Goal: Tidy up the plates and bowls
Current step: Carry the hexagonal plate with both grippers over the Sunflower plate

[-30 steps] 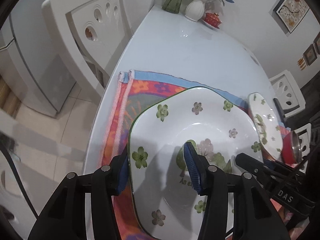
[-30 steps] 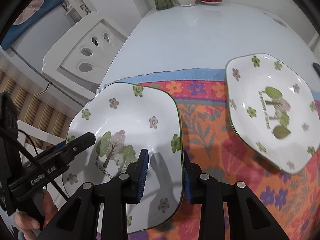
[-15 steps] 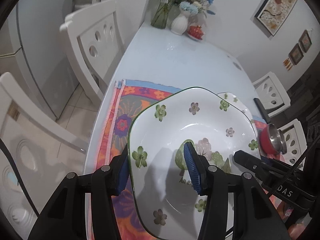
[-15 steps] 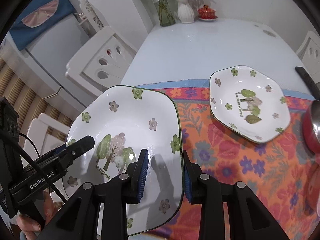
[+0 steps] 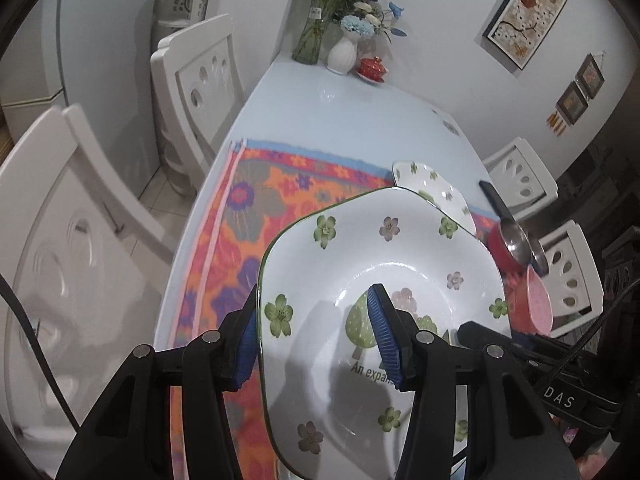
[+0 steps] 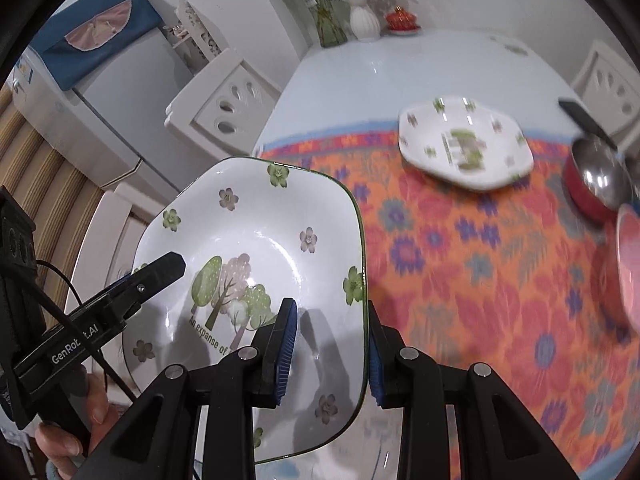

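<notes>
A large squarish white plate [image 5: 400, 264] [image 6: 256, 232] with green flowers and a tree print is held in the air above the near left part of a flowered orange mat [image 5: 248, 208] [image 6: 460, 248]. My left gripper [image 5: 316, 332] is shut on its left rim, one pad under the edge and one inside. Across the plate, my right gripper [image 6: 330, 344] is shut on the right rim. A smaller plate [image 5: 432, 192] [image 6: 466, 144] of the same pattern lies on the mat's far side.
A red bowl [image 6: 592, 184] with a steel ladle in it and a pink bowl [image 6: 628, 264] stand at the mat's right. The pale table [image 5: 340, 120] carries vases [image 5: 342, 54] and a red cup at its far end. White chairs [image 5: 200, 84] line both sides.
Both grippers have risen and pulled back with the large plate between them. The mat, small plate and bowls now look smaller and farther away.
</notes>
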Tool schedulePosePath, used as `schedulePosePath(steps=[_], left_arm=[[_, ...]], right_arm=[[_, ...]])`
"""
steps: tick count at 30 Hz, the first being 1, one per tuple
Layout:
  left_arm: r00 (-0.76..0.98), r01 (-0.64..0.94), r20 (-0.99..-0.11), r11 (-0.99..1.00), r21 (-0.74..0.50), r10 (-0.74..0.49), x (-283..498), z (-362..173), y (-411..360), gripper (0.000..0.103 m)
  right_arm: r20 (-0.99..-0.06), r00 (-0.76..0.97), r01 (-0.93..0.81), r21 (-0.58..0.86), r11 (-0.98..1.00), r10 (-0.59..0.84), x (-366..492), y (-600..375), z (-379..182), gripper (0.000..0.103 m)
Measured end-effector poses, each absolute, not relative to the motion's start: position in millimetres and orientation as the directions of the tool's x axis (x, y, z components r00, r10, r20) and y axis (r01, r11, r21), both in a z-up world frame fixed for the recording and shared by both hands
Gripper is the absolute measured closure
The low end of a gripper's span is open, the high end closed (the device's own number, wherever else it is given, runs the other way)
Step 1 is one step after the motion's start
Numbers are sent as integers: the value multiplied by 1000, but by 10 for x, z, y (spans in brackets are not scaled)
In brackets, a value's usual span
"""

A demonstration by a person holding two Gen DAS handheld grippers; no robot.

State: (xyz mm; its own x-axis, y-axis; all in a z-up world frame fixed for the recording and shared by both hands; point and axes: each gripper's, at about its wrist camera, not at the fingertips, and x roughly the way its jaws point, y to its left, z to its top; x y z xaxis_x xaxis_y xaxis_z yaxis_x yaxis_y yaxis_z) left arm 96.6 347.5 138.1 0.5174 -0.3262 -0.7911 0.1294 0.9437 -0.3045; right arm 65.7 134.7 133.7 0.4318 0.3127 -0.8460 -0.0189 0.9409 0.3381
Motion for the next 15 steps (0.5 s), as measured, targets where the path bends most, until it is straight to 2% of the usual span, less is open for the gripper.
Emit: schedulePosePath(steps=[9,15], left_arm=[[473,124,-821,947,-297,-319,216,1172,3390,56],[430,101,-842,944,-315,-326,-106,923,3332,56]], right_arm=[[-873,373,7,342,940,315,-40,1219,1143,72],[-894,353,-5,292,956,275,-363,1196,1023,71]])
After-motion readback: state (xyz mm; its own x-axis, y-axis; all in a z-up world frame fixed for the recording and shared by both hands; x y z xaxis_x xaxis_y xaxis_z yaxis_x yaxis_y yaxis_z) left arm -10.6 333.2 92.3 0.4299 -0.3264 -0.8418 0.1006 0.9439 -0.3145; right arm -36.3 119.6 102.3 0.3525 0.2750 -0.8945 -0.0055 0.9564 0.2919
